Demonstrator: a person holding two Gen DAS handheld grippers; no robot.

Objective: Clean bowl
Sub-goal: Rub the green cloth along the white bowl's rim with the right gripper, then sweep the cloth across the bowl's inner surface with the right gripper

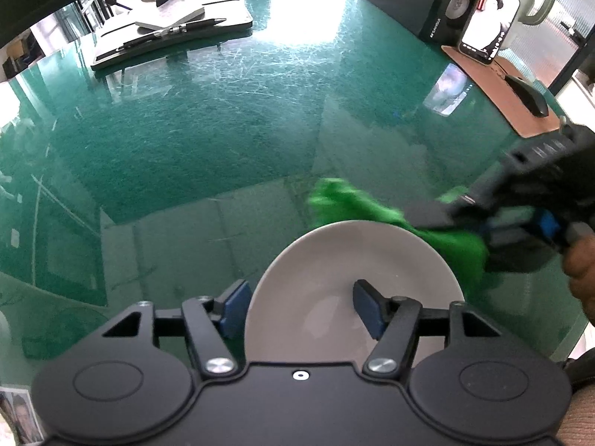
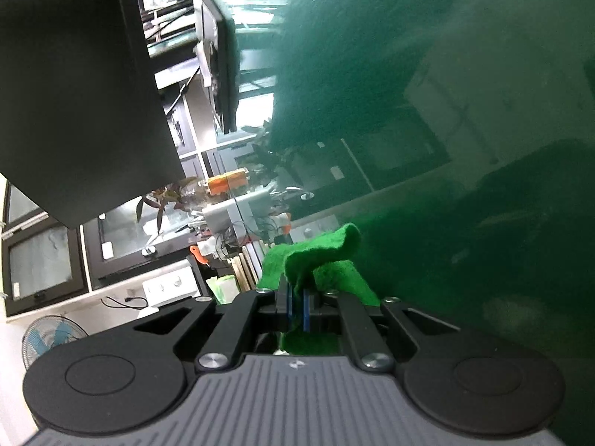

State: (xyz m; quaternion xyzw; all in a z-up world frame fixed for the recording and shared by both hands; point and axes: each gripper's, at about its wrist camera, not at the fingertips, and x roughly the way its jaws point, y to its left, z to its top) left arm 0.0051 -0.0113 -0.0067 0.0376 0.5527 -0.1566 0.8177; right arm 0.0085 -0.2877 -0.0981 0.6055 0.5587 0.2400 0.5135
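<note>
Through the left wrist camera, my left gripper stands partly open astride the near rim of the shallow white ceramic bowl, one blue pad outside the wall, the other inside, neither clearly pressing; the crumpled bright green cloth hangs at the far rim, beyond the jaws. Through the right wrist camera, my right gripper is clamped narrow on that cloth's fold. I judge wiping is under way: next, steady the bowl and sweep the cloth inside.

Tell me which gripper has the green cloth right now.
The right gripper: its fingers are pinched shut on the green cloth. The left gripper has none; its fingers straddle the white bowl's rim with gaps showing.
</note>
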